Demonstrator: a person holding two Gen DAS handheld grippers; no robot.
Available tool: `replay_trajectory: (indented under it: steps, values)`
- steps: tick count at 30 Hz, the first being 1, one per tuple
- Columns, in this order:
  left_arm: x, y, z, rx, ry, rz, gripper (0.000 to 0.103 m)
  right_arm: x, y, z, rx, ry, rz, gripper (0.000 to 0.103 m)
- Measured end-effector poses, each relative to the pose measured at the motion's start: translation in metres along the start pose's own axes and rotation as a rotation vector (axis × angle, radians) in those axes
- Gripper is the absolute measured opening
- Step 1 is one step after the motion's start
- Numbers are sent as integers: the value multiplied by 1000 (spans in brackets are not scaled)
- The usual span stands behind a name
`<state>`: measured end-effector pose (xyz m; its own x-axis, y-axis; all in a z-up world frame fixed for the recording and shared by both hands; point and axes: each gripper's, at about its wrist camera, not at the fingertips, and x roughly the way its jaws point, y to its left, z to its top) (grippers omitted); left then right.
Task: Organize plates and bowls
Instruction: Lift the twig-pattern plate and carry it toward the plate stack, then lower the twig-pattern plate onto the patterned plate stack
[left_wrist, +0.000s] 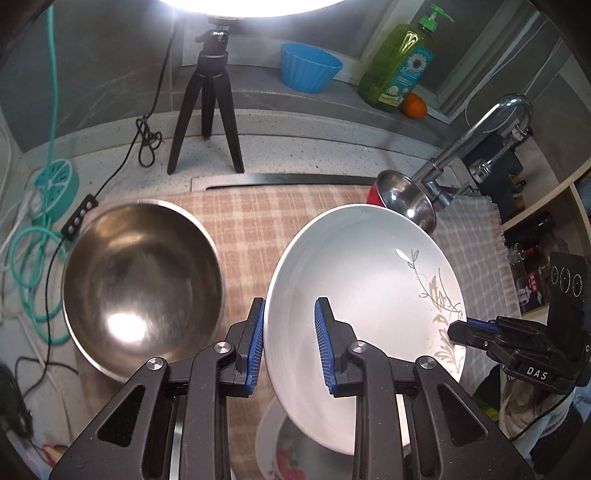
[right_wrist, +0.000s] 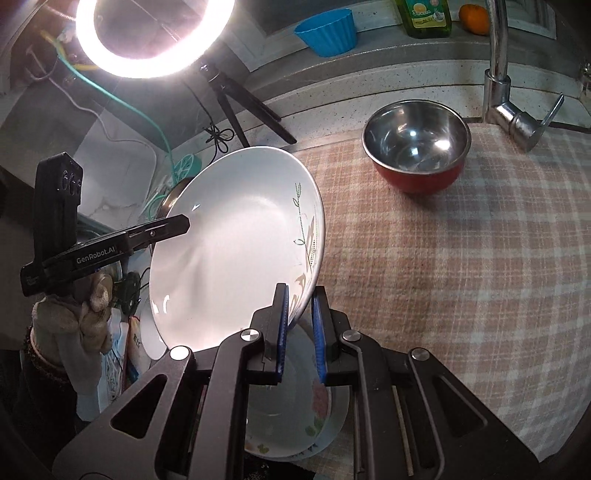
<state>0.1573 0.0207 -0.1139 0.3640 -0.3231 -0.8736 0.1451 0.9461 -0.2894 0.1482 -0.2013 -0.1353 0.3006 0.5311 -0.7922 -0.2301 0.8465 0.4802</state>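
Two grippers hold one white plate (left_wrist: 362, 280) off the checked cloth (right_wrist: 461, 258) that covers the counter, tilted so its face turns toward the left. Largest on the cloth is a plain steel bowl (left_wrist: 142, 280), sitting left of the plate in the left wrist view. Farther back near the faucet (right_wrist: 498, 74) stands a smaller bowl (right_wrist: 417, 147), steel inside and red outside. Below the lifted plate lies a flowered dish (right_wrist: 295, 406), apparently stacked on another plate, though the gripper bodies hide most of it. The left gripper (left_wrist: 290, 343) is clamped on the plate's near rim, one blue pad behind the rim and one on its face. The right gripper (right_wrist: 299, 328) is pinched tight on the opposite rim, beside the leaf pattern. Behind, on the ledge, are a blue ribbed cup (left_wrist: 308, 66), a green soap bottle (left_wrist: 400, 66) and an orange (left_wrist: 414, 105).
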Motion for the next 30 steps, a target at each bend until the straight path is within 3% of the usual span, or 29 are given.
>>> replay_trajectory:
  steps: [17,30]
  values:
    - [-15,-7,-88,-97,-6,-35,24,-6,9,-70,-32,86,-11,13]
    - [0,1,-131,-180,22,-60,24,7,6,-92,-43,121,-48,13]
